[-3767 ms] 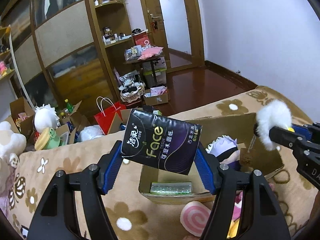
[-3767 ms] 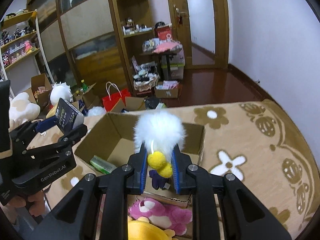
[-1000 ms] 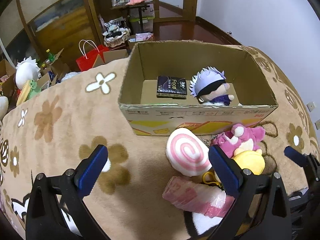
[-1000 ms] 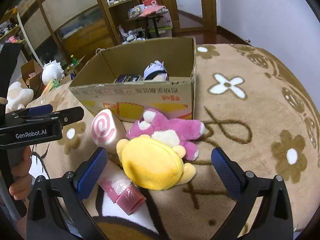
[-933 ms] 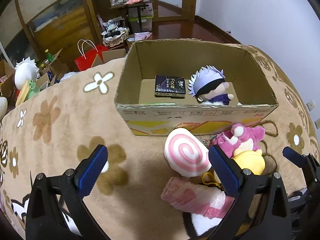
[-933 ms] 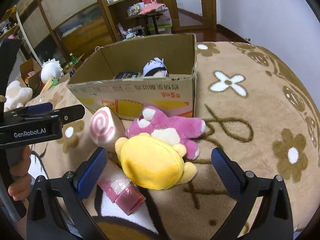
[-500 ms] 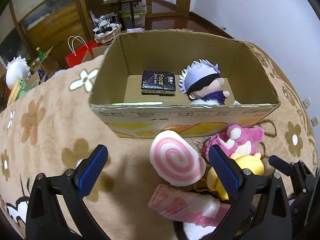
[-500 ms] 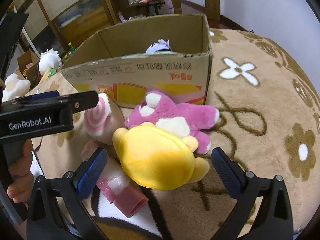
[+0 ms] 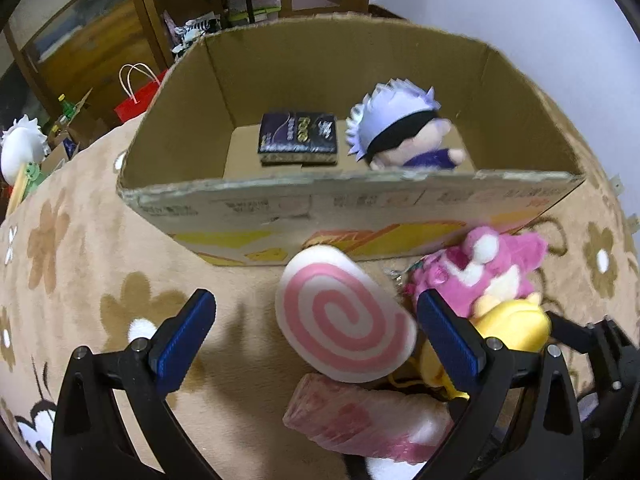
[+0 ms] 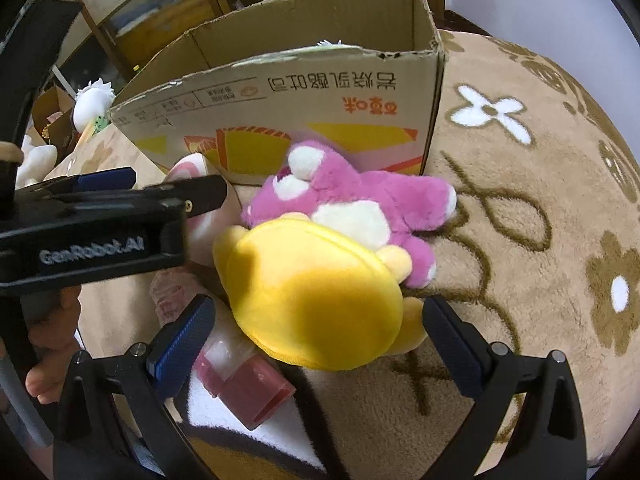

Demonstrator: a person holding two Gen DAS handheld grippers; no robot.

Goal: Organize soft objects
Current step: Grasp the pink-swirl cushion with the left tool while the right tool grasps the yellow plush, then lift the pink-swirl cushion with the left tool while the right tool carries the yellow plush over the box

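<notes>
A cardboard box stands on the flowered blanket. Inside lie a dark tissue pack and a white-haired doll. In front of it lie a pink swirl cushion, a pink plush bear, a yellow plush and a pink wrapped pack. My left gripper is open, its right finger beside the swirl cushion. My right gripper is open with the yellow plush between its fingers, untouched.
The beige flowered blanket spreads to the right of the box. Beyond the blanket's edge are a red bag, white plush toys, wooden cabinets and a cluttered floor. The left gripper's body crosses the right wrist view.
The tissue pack and the white fluffy toy left the grippers earlier and both are open. Over the last second both grippers moved down and closer to the toys in front of the box.
</notes>
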